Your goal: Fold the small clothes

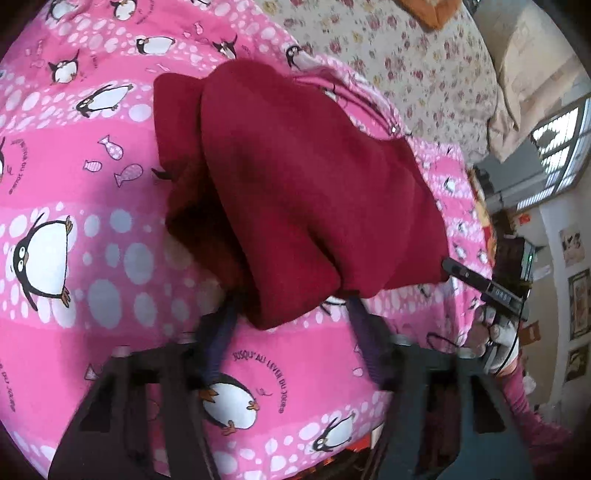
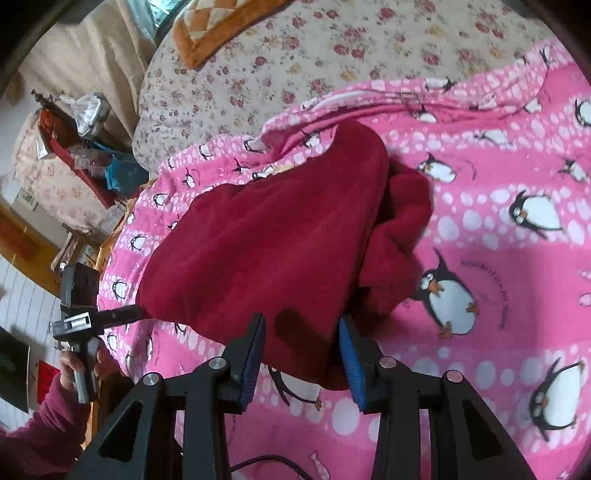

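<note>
A dark red fleece garment [image 1: 295, 192] lies bunched and partly lifted over a pink penguin-print blanket [image 1: 92, 206]. My left gripper [image 1: 291, 317] has its jaws spread wide, with the garment's near edge draped between the fingers. The right gripper shows at the right of this view, its tip [image 1: 452, 267] at the garment's corner. In the right wrist view the garment [image 2: 266, 243] hangs between the blue pads [image 2: 351, 354] of my right gripper [image 2: 303, 332], jaws apart. The left gripper [image 2: 122, 315] touches the garment's left corner there.
The pink blanket [image 2: 517, 280] covers a bed with a floral quilt [image 2: 295, 55] behind it. An orange patterned cushion [image 2: 221, 26] lies at the far end. A cluttered side table [image 2: 85, 147] stands left of the bed. A window [image 1: 561, 147] and wall pictures are at the right.
</note>
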{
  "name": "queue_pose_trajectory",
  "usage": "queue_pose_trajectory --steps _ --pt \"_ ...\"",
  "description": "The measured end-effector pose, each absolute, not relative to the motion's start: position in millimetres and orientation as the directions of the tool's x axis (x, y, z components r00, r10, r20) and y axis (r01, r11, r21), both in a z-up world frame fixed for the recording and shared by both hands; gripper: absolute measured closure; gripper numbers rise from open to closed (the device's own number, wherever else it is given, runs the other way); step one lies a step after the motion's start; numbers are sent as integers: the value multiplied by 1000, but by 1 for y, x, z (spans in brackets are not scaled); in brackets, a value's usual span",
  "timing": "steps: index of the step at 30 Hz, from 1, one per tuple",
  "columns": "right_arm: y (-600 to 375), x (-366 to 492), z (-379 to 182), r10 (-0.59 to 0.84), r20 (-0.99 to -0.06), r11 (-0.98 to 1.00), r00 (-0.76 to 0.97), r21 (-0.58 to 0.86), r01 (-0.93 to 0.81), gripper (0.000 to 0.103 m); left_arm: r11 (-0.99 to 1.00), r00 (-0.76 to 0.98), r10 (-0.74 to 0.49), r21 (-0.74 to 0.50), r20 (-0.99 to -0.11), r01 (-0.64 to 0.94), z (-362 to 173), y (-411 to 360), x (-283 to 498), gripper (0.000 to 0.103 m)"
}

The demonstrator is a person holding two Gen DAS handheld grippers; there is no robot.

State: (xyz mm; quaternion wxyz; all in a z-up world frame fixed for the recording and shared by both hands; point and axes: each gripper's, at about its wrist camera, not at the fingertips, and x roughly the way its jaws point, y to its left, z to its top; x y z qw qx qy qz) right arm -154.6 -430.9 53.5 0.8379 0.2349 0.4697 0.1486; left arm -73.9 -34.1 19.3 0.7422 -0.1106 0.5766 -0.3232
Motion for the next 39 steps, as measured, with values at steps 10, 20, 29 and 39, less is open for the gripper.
queue_pose_trajectory --steps 10,20,29,39 --pt "-431 -164 86 394 -718 906 574 407 -112 97 792 217 -550 -422 -806 441 50 -12 -83 99" --pt "-444 -175 60 351 -776 923 523 380 -55 97 802 221 -586 -520 -779 294 27 30 -88 100" --pt "-440 -175 71 374 -754 911 540 409 -60 97 735 235 -670 -581 -705 350 46 0 -93 26" --pt "-446 -164 52 425 -733 868 532 496 -10 97 771 209 -606 -503 -768 391 21 -33 -79 87"
